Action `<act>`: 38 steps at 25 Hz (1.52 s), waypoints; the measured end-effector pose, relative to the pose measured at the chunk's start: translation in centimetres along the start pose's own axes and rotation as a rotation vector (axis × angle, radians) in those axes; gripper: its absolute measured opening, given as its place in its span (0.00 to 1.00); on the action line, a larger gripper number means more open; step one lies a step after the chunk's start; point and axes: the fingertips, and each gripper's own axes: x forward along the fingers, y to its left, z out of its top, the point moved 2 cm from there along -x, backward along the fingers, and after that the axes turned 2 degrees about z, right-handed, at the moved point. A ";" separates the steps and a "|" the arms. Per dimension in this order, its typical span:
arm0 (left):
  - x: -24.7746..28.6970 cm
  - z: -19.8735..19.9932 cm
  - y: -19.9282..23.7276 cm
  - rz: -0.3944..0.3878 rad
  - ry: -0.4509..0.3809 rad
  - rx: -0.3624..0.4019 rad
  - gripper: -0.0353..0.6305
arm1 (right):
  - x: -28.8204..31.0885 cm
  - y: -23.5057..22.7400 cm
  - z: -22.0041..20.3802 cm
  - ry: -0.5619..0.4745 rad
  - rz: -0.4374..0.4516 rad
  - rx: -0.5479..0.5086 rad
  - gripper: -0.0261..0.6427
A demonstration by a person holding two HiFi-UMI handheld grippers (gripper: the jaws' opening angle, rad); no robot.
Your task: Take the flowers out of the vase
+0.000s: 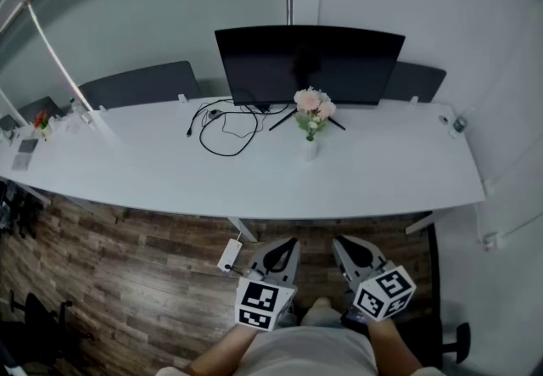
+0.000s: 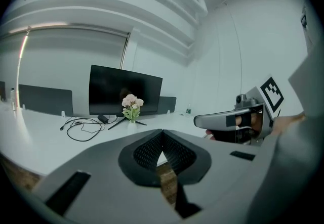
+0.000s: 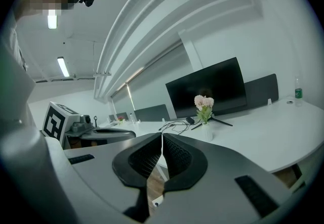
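Observation:
A small white vase (image 1: 310, 148) stands on the long white desk (image 1: 170, 175), in front of the black monitor (image 1: 308, 64). Pink flowers (image 1: 313, 103) with green leaves rise from it. The same bouquet shows far off as flowers (image 2: 132, 102) in the left gripper view and flowers (image 3: 204, 103) in the right gripper view. Both grippers hang below the desk's near edge, over the wooden floor. My left gripper (image 1: 291, 242) is shut and empty. My right gripper (image 1: 338, 241) is shut and empty as well. They sit side by side, well short of the vase.
A black cable (image 1: 222, 125) loops on the desk left of the vase. Dark chair backs (image 1: 140, 83) stand behind the desk. A small bottle (image 1: 459, 125) sits at the desk's far right, and small items (image 1: 41, 123) at its far left. A white power adapter (image 1: 229, 255) lies on the floor.

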 end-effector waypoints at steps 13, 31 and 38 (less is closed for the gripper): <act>1.7 -0.2 1.9 -0.022 0.011 0.003 0.06 | 1.8 -1.3 -0.4 -0.014 -0.028 0.009 0.09; 13.6 3.5 6.9 0.035 0.011 -0.035 0.06 | 11.0 -11.8 4.9 0.017 0.044 -0.051 0.09; 19.5 5.1 8.7 0.071 0.020 -0.043 0.06 | 14.2 -17.3 6.9 0.032 0.071 -0.056 0.09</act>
